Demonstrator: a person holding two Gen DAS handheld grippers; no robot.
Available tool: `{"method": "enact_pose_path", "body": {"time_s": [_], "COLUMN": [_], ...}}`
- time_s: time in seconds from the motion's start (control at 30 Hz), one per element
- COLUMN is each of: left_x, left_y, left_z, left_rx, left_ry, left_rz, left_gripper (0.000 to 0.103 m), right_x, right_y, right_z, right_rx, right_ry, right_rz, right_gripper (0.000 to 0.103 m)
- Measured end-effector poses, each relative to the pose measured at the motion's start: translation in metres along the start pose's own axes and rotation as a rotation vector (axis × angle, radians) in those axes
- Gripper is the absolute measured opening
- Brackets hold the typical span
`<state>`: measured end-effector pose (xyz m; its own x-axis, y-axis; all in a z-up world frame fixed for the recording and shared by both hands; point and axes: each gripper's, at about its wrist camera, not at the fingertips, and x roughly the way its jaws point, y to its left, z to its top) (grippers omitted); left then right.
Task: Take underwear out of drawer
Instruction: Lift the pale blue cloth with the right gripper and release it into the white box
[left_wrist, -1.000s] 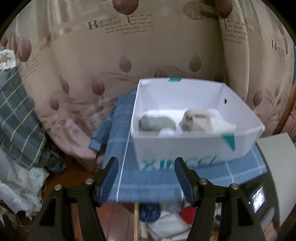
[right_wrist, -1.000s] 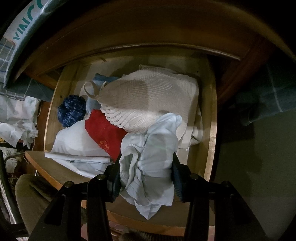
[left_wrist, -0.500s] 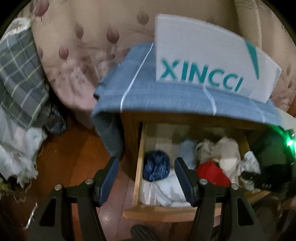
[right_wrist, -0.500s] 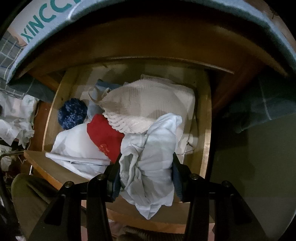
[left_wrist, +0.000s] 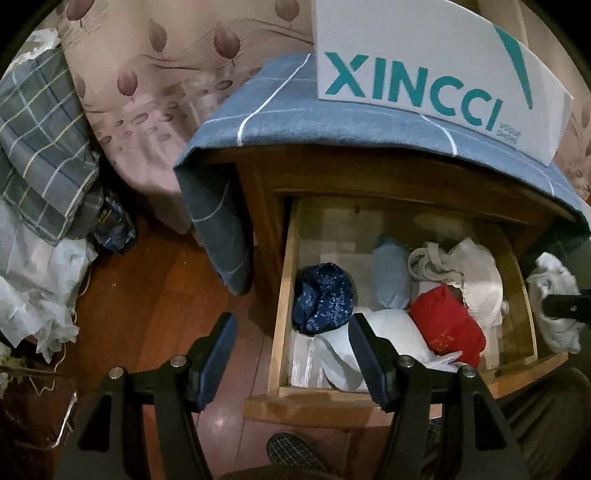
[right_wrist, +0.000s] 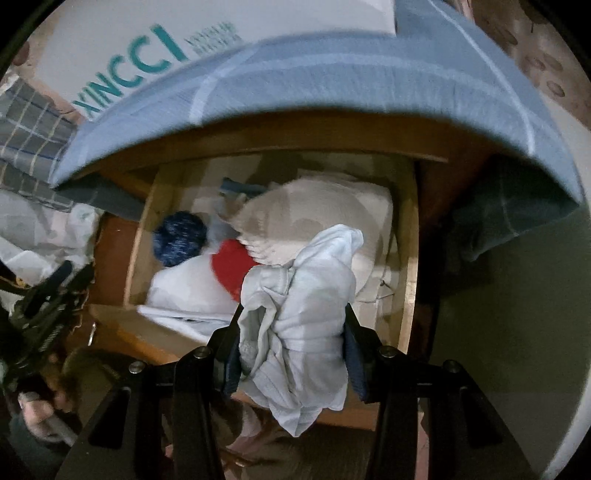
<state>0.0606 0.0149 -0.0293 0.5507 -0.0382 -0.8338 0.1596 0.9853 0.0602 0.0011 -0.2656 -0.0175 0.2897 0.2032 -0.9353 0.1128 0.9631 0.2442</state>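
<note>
Your right gripper (right_wrist: 291, 354) grips a pale bundle of underwear (right_wrist: 299, 317), lifted above the open drawer (left_wrist: 286, 295).

Its pads are clamped on the bundle, which hangs over the drawer's front right corner, so this looks like the carry-out step: next you probably bring it up past the blue cloth (left_wrist: 369, 125) overhanging the drawer's back. Your left gripper (left_wrist: 291, 360) stands released and empty over the drawer's front left corner, beside the navy roll (left_wrist: 323, 299). Open room lies toward the drawer's front; the white box (left_wrist: 424, 62) sits above its back.
</note>
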Motion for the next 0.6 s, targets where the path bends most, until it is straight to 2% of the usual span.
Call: {"method": "enact_pose_path", "body": {"time_s": [0.3,0.6], "left_x": [0.0,0.001], "left_y": [0.015,0.026], "left_z": [-0.003,-0.004], "left_rx": [-0.08,-0.131], "left_ry": [0.012,0.021], "left_rz": [-0.037,-0.071], "left_gripper": [0.064,0.064], "right_x": [-0.053,-0.149], "right_y": [0.027,0.052], "right_z": [-0.002,0.022], "right_rx": [-0.08,-0.119], "right_ry": [-0.036,-0.193], "right_rz": [0.042,0.118], "right_gripper": [0.043,0.043]}}
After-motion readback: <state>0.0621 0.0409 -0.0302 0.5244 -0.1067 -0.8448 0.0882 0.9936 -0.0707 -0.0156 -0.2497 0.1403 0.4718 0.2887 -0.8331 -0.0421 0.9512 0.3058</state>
